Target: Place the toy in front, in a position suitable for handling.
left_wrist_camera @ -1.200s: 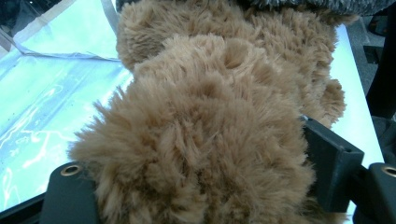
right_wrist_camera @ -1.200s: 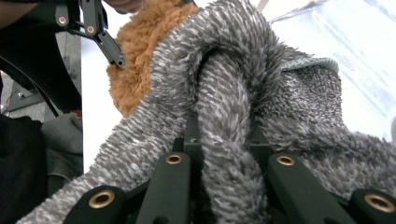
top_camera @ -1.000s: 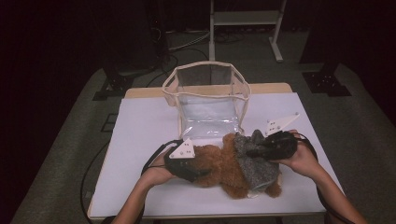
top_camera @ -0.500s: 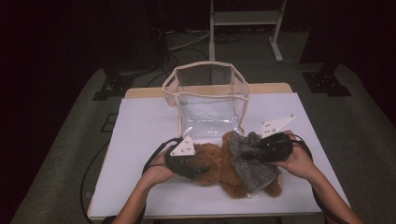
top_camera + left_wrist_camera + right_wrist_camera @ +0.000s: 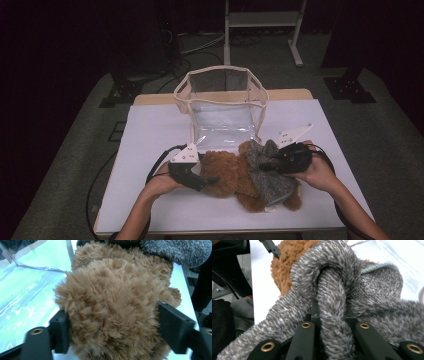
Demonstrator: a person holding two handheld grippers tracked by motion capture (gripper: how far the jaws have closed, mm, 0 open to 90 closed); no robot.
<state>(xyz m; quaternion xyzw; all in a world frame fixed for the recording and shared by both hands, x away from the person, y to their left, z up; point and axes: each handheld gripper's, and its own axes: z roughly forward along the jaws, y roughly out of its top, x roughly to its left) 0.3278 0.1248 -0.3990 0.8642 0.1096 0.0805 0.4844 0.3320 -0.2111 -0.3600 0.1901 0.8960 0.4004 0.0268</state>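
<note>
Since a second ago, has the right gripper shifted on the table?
Yes, slightly. In the high view the right gripper, shut on the grey garment of the teddy bear, has edged left and toward the person, away from the clear bag.

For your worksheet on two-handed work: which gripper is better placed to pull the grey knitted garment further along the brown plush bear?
Right. The right gripper is shut on a fold of the grey knitted garment, while the left gripper clamps the brown plush bear, steadying it.
</note>
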